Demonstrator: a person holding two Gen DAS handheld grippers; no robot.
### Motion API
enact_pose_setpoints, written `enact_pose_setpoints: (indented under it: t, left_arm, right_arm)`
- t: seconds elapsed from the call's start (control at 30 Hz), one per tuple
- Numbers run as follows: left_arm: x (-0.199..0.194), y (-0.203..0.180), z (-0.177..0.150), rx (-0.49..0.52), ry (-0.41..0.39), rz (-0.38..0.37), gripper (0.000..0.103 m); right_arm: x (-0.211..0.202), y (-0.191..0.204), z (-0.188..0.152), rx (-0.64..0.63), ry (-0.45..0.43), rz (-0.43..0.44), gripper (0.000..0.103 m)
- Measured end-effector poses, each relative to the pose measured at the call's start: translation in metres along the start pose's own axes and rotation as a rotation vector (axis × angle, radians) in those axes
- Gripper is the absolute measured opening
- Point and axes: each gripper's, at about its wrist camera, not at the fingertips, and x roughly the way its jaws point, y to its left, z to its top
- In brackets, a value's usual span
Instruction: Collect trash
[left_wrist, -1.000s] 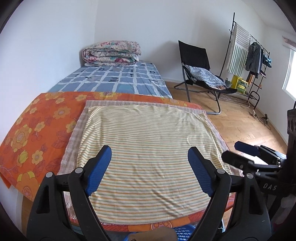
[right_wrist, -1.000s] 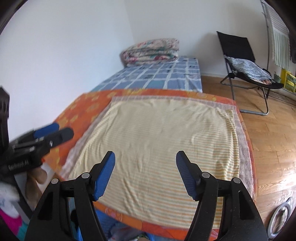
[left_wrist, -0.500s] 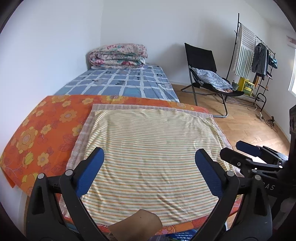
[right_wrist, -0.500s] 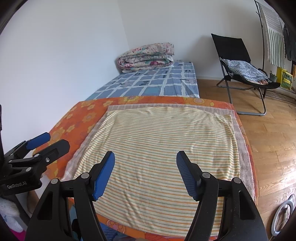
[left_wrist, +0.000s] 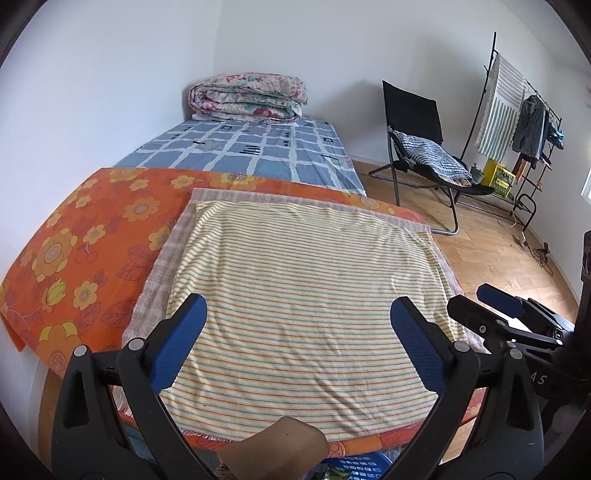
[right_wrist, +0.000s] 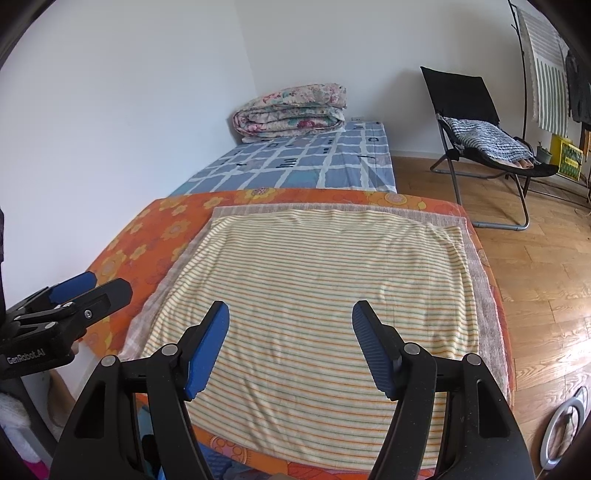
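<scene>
No loose trash shows on the yellow striped cloth (left_wrist: 303, 280) spread over the orange flowered sheet (left_wrist: 92, 240). My left gripper (left_wrist: 298, 301) hovers over the cloth's near half, jaws wide open with nothing between them. My right gripper (right_wrist: 291, 306) is also open and empty over the same cloth, its jaws narrower. Each shows in the other's view: the right gripper (left_wrist: 476, 299) at the cloth's right edge, the left gripper (right_wrist: 107, 282) at its left edge. A blue perforated basket (left_wrist: 354, 465) peeks in below the near edge, something green inside.
A blue checked mattress (left_wrist: 251, 151) with a folded floral quilt (left_wrist: 247, 98) lies beyond, against the white wall. A black folding chair (left_wrist: 421, 147) and a clothes rack (left_wrist: 517, 122) stand on the wooden floor to the right. A bare part of the person (left_wrist: 280, 443) shows at the bottom.
The left gripper's jaws have spread wider apart. A bare part of the person has come up into the bottom of the left wrist view. The right gripper's jaws look unchanged.
</scene>
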Motion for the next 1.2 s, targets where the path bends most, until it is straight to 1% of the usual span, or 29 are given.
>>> enact_pose_setpoints:
  t: [0.57, 0.83, 1.2]
  left_arm:
    - [0.0, 0.0033, -0.0045, -0.008, 0.006, 0.003, 0.102]
    - [-0.0006, 0.0035, -0.0041, -0.009, 0.005, 0.007, 0.102]
    - [0.0013, 0.0099, -0.0088, -0.038, 0.022, 0.015, 0.102]
  right_arm:
    - [-0.001, -0.0007, 0.0006, 0.016, -0.012, -0.01, 0.07]
    - [0.0009, -0.0006, -0.0002, 0.013, -0.001, -0.005, 0.071]
    - [0.0019, -0.001, -0.0024, 0.017, -0.001, -0.01, 0.071]
